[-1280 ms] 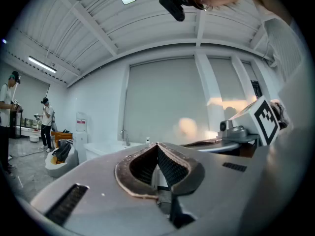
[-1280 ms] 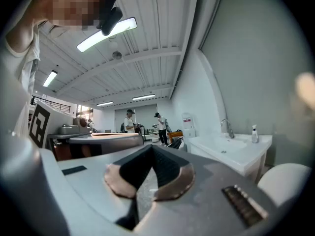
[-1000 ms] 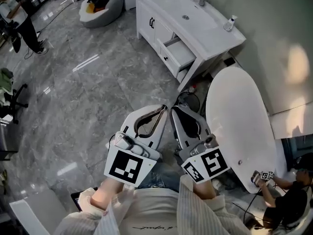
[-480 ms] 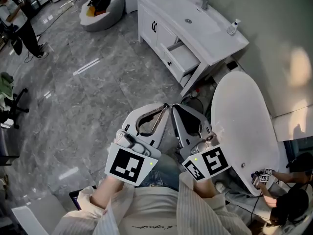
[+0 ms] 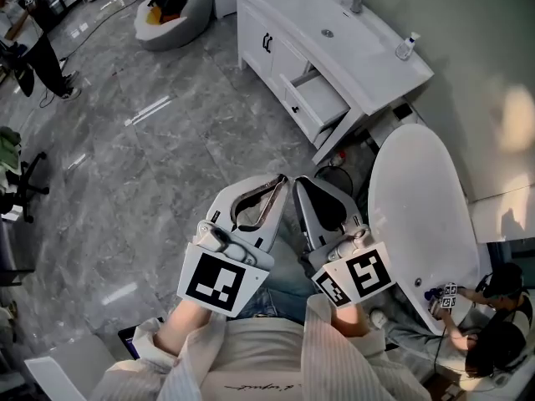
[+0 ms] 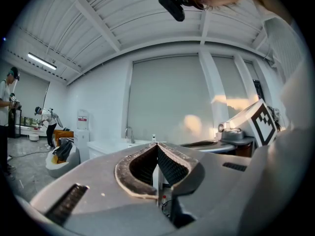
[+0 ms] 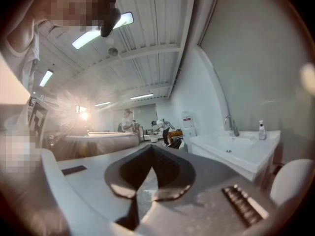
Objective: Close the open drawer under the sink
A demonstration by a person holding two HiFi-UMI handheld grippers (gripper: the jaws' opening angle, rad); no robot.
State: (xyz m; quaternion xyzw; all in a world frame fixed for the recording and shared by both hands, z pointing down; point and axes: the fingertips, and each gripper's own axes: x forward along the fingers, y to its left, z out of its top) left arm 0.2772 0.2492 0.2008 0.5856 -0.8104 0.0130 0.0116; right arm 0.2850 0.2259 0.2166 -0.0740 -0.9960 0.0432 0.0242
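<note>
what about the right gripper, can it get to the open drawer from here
Probably not yet: the right gripper, shut and empty, sits near the person's body, a stretch of floor away from the open drawer. Nothing seems to block that path; stepping closer should do.

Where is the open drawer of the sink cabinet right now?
In the head view the open drawer is upper right of centre, pulled out of the white cabinet below the sink, near the bathtub.

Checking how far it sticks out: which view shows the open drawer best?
The head view: the open drawer juts from the white vanity. Both gripper views show only the sink top and faucet; the drawer is out of sight there.
</note>
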